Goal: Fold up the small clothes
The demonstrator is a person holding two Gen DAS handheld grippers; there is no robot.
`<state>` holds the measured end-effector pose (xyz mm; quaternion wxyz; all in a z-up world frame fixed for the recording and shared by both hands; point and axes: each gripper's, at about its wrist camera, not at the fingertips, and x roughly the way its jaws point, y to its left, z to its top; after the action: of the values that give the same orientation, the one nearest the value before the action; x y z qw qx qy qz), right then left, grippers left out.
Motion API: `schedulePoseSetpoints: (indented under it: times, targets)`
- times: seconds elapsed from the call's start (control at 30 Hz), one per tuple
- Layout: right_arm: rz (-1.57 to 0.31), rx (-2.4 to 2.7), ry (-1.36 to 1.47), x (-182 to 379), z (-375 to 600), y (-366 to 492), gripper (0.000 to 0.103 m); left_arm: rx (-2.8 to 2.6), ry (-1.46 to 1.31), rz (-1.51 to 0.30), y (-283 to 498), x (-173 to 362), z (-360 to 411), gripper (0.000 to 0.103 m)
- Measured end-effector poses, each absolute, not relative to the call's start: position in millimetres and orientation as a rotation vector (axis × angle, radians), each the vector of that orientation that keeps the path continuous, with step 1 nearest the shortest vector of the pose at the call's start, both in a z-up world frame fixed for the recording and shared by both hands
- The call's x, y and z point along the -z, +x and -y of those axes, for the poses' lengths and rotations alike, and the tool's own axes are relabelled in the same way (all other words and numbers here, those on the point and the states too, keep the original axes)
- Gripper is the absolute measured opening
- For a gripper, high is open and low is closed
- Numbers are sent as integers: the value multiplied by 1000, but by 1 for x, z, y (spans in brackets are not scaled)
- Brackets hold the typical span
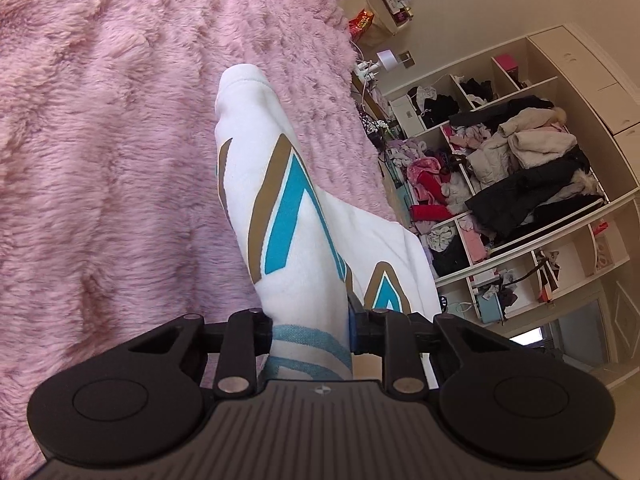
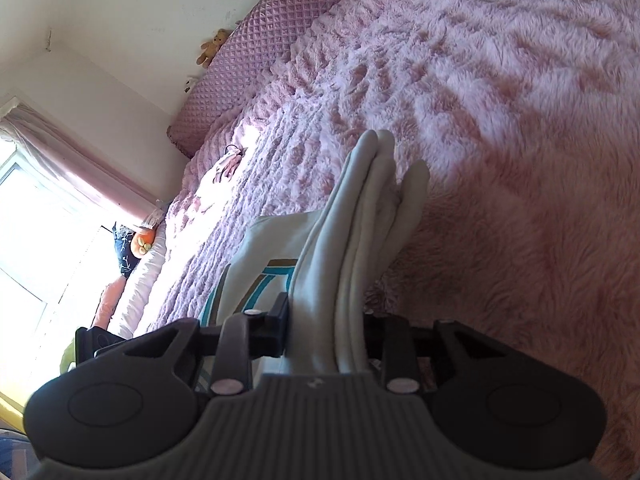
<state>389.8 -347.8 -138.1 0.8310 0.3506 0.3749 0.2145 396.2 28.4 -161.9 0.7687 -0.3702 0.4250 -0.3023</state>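
White garment (image 1: pixel 280 200) with teal and tan print held above the pink fluffy bed (image 1: pixel 100 140). Left gripper (image 1: pixel 310 330) jaws clamped on one bunched edge, right gripper (image 2: pixel 326 330) jaws clamped on stacked folds (image 2: pixel 360 220). Cluttered shelves (image 1: pixel 520 168) beyond the bed's edge. Pink clothes (image 2: pixel 226 166) on the bed near the headboard (image 2: pixel 256 56); the rest of the bed bare.

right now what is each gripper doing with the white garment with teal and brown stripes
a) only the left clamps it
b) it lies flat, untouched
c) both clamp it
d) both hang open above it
c: the left gripper and the right gripper each pinch bunched folds of the white garment with teal and brown stripes above the fluffy pink blanket.
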Motion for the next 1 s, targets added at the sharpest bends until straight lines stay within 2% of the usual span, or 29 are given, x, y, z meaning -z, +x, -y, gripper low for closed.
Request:
schedulePoseSetpoints:
  times: [0.3, 0.5, 0.73, 1.0]
  targets:
    - [-743, -558, 711, 74, 299, 369, 23, 635, -744, -828, 357, 91, -78, 28]
    - [-748, -634, 674, 44, 241, 349, 23, 571, -727, -786, 319, 63, -128, 28]
    - [-778, -706, 653, 36, 182, 325, 23, 507, -729, -773, 287, 57, -172, 28]
    - [-839, -713, 649, 56, 152, 323, 23, 485, -779, -800, 288, 89, -201, 28]
